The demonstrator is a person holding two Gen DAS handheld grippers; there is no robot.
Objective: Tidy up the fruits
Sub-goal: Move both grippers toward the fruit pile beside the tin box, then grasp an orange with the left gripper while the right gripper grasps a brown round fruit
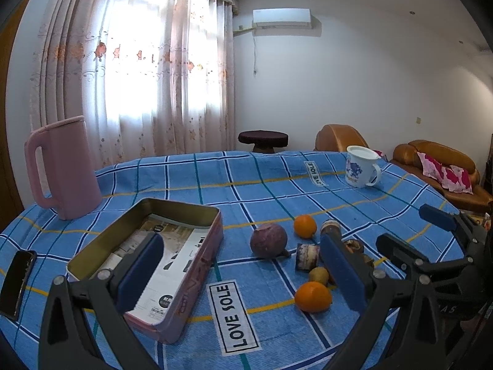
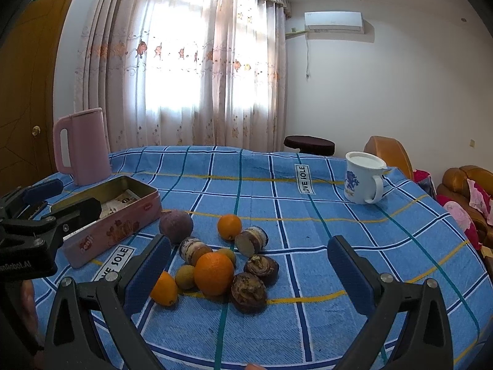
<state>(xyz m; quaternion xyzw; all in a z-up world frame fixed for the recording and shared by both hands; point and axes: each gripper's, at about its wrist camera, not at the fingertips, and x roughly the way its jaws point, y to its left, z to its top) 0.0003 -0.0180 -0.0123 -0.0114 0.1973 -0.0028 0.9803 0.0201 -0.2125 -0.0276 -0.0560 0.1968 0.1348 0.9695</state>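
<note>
A pile of fruit lies on the blue checked tablecloth (image 2: 339,215): oranges (image 2: 213,273) (image 2: 229,226) (image 2: 165,288), a purple round fruit (image 2: 176,226), small green-brown fruits (image 2: 185,276), dark brown bulbs (image 2: 249,291) and cut brown pieces (image 2: 252,240). An open pink tin box (image 1: 148,265) with paper inside stands left of the pile; it also shows in the right wrist view (image 2: 114,225). My left gripper (image 1: 243,273) is open and empty, between box and fruit. My right gripper (image 2: 249,277) is open and empty, just before the pile.
A pink kettle (image 1: 63,166) stands at the back left. A white mug (image 1: 362,166) stands at the back right. A black phone (image 1: 17,282) lies at the left table edge. Sofas (image 1: 443,166) and a stool (image 1: 262,140) stand beyond the table.
</note>
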